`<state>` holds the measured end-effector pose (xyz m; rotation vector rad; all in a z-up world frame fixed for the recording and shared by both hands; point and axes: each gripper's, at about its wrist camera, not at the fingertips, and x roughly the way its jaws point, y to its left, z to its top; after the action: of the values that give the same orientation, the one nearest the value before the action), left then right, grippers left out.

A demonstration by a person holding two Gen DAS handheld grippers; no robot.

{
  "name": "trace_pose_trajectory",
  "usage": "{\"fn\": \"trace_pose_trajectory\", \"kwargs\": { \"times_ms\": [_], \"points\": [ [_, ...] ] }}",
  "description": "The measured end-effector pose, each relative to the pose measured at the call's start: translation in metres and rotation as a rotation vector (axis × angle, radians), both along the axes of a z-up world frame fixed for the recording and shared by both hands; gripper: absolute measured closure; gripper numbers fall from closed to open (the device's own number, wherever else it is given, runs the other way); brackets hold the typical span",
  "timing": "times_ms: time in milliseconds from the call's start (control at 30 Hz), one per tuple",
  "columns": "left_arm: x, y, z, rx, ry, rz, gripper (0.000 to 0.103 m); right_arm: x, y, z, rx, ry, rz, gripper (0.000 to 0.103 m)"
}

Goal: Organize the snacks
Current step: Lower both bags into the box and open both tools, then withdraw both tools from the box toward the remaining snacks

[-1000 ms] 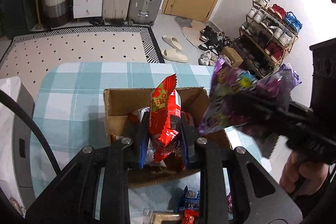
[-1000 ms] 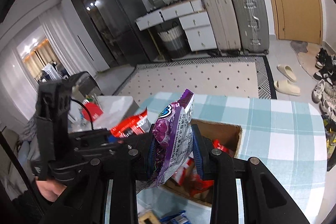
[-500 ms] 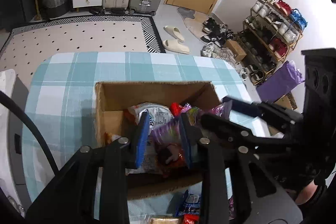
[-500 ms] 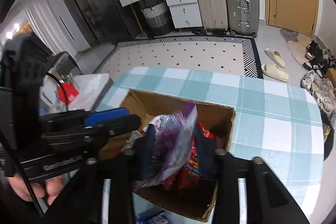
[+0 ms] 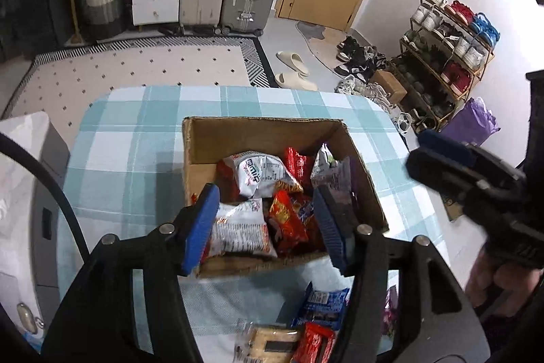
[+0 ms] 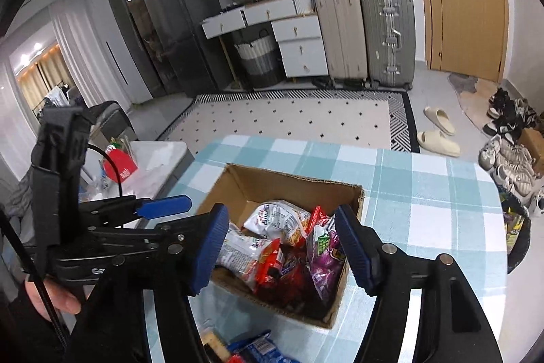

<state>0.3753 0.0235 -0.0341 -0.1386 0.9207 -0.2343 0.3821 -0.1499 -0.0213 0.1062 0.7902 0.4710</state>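
Observation:
An open cardboard box (image 5: 258, 135) (image 6: 292, 182) stands on the checked tablecloth, filled with several snack packets. The red packet (image 5: 287, 220) (image 6: 272, 264) and the purple packet (image 5: 335, 172) (image 6: 324, 257) lie inside it among white ones. My left gripper (image 5: 267, 221) hovers over the box's near side, its jaws opening with nothing pressed between the blue pads. My right gripper (image 6: 282, 247) hangs above the box, jaws also opening, nothing held. In the left wrist view the right gripper (image 5: 452, 159) shows at the right.
More packets lie on the cloth in front of the box: a blue one (image 5: 321, 303) (image 6: 255, 346), a red one (image 5: 312, 344) and a cracker pack (image 5: 268, 341). A white side unit (image 6: 149, 162) stands left of the table (image 5: 129, 138).
Both grippers came down over the box and opened. The red packet left the left jaws and the purple packet left the right jaws; both now lie in the box.

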Motion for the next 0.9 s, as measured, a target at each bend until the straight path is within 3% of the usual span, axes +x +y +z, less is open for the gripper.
{"fn": "trace_pose_trajectory", "kwargs": {
  "times_ms": [100,233,300,400,500,700,767,900],
  "points": [
    [-0.02,0.0,0.01,0.026,-0.039,0.008,0.041,-0.02,-0.01,0.013,0.031,-0.028,-0.013,0.025],
    [-0.05,-0.001,0.025,0.091,-0.12,0.055,0.032,-0.052,-0.025,0.027,0.069,-0.078,-0.028,0.022],
    [-0.07,-0.002,0.034,0.149,-0.188,0.104,0.022,-0.07,-0.033,0.033,0.08,-0.105,-0.038,0.015],
    [-0.097,-0.006,0.041,0.182,-0.258,0.127,0.021,-0.093,-0.044,0.035,0.095,-0.138,-0.057,0.013],
    [-0.119,-0.01,0.04,0.171,-0.258,0.12,0.018,-0.116,-0.054,0.034,0.111,-0.154,-0.065,0.012],
    [-0.159,-0.026,0.025,0.228,-0.257,0.121,0.009,-0.162,-0.072,0.029,0.156,-0.186,-0.073,0.004],
    [-0.169,-0.026,0.015,0.211,-0.245,0.128,0.002,-0.177,-0.078,0.023,0.171,-0.183,-0.095,0.003],
    [-0.189,-0.021,-0.002,0.164,-0.225,0.132,0.001,-0.199,-0.083,0.004,0.185,-0.157,-0.122,0.002]
  ]
}}
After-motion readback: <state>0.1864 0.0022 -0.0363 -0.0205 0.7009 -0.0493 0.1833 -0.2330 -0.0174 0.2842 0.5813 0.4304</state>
